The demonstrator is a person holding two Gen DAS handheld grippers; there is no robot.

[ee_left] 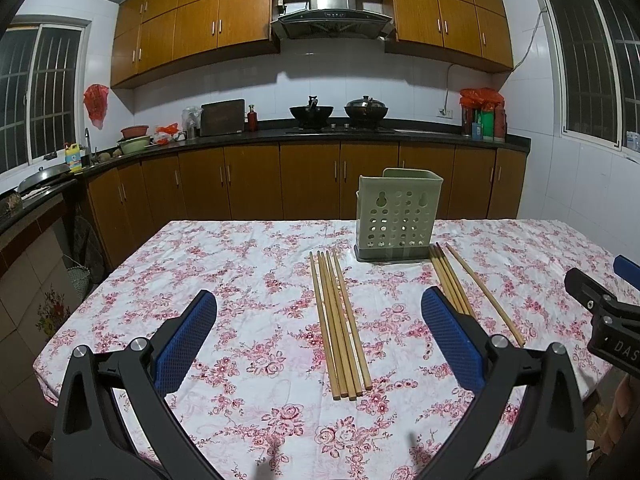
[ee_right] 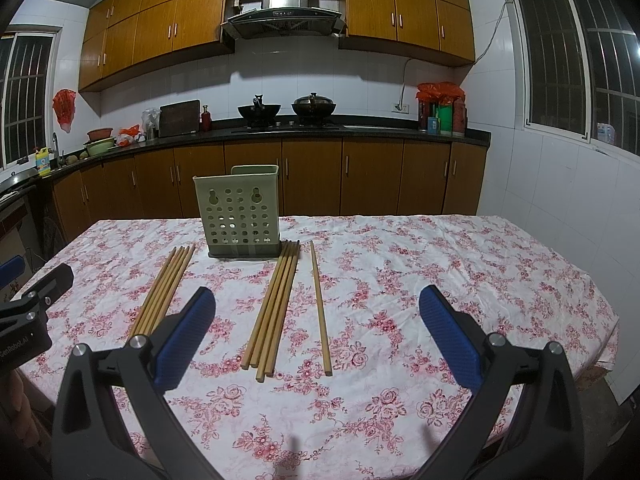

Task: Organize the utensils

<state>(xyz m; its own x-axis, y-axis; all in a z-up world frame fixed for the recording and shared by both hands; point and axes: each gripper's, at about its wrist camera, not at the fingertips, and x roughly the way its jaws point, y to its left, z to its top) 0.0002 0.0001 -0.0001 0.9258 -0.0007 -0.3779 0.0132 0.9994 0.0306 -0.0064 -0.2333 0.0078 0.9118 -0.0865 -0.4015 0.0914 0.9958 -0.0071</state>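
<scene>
I'm looking across a floral tablecloth (ee_left: 248,400) filling the lower half of the frame. Behind it, brown base cabinets (ee_left: 308,184) are running under a dark counter (ee_left: 240,135) across the middle. Two woks (ee_left: 311,114) are sitting on the stove at centre, the right one lidded, with a range hood (ee_left: 332,8) hanging above between the wall cabinets (ee_left: 200,20). A cutting board (ee_left: 222,117) and a red bottle (ee_left: 252,118) are standing left of the stove. A red bag (ee_left: 96,102) is hanging at left, near a barred window (ee_left: 36,92). Another window (ee_right: 576,56) is showing at upper right.
</scene>
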